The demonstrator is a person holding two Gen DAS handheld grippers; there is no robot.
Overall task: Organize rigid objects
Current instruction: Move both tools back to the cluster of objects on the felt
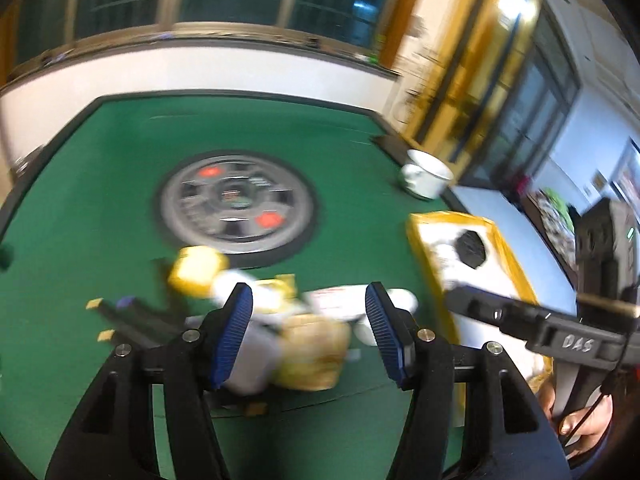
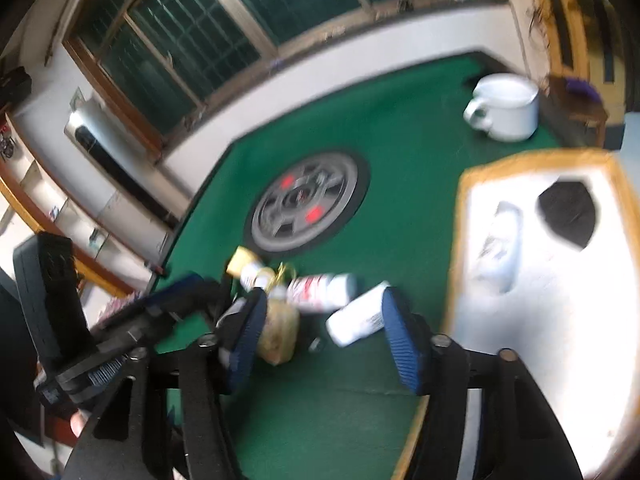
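Observation:
A blurred pile of small items lies on the green table: a yellow-capped white bottle [image 1: 196, 272] [image 2: 244, 264], a tan lumpy packet [image 1: 316, 348] [image 2: 278, 330], a white bottle with red print [image 2: 320, 286] and a white box [image 2: 358, 314]. My left gripper [image 1: 308, 336] is open and empty, just above the pile. My right gripper [image 2: 326, 332] is open and empty, over the packet and box. A yellow-rimmed white tray [image 1: 472, 252] [image 2: 560, 280] lies to the right, holding a black octagonal piece [image 2: 568, 210] and a white object [image 2: 500, 248].
A round grey hub [image 1: 236, 208] [image 2: 308, 208] sits in the table's middle. A white mug [image 1: 426, 178] [image 2: 506, 108] stands at the far right corner. The right gripper's body [image 1: 560, 328] shows at the right of the left wrist view.

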